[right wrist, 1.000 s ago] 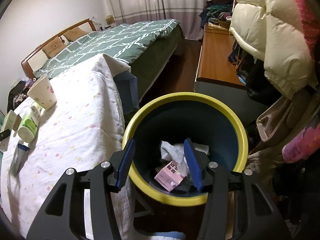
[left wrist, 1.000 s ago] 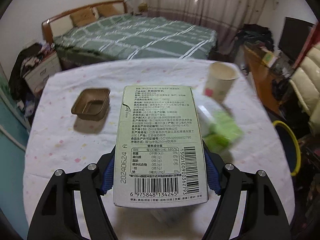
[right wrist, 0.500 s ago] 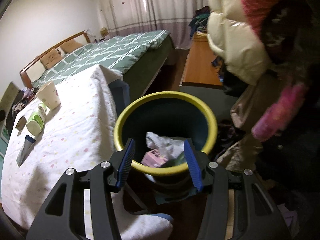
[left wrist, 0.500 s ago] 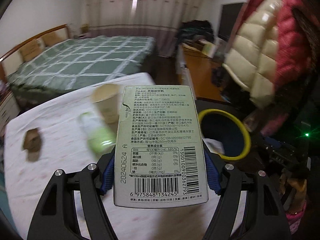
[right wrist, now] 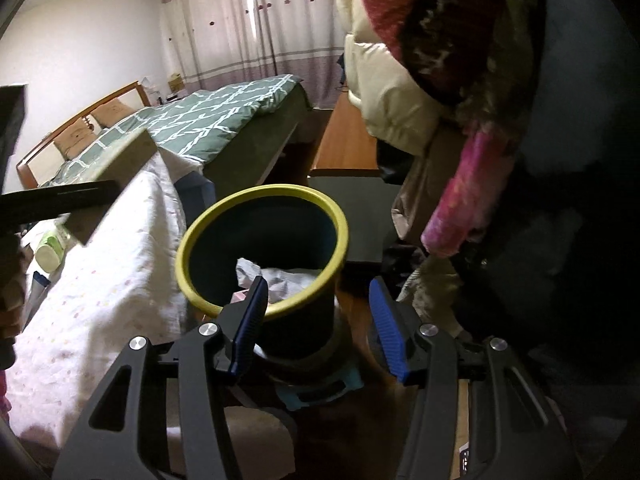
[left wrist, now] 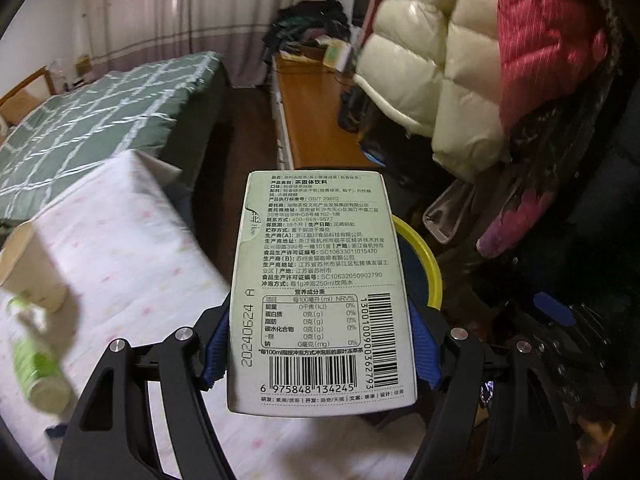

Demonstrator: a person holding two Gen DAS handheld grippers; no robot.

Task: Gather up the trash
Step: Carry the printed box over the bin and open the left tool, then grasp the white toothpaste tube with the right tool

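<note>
Pale-green printed cardboard carton [left wrist: 324,292], pinched in the left gripper [left wrist: 320,344] jaws, has swung from desk toward yellow-rimmed bin [right wrist: 262,252]; right gripper [right wrist: 318,320] jaws opening, empty.

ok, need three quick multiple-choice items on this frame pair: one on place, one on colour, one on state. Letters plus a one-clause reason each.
1. Where is the bin?
A. on the bed
B. on the floor beside the table
C. on the wooden bench

2. What colour is the bin's rim?
A. red
B. white
C. yellow

3. What is the left gripper doing?
A. shut on the carton
B. open, holding nothing
C. shut on the paper cup

Key:
1 B: the right wrist view shows it standing low against the table edge.
2 C: a yellow ring tops dark walls.
3 A: blue pads press both carton sides; the cup stands on the table.
</note>
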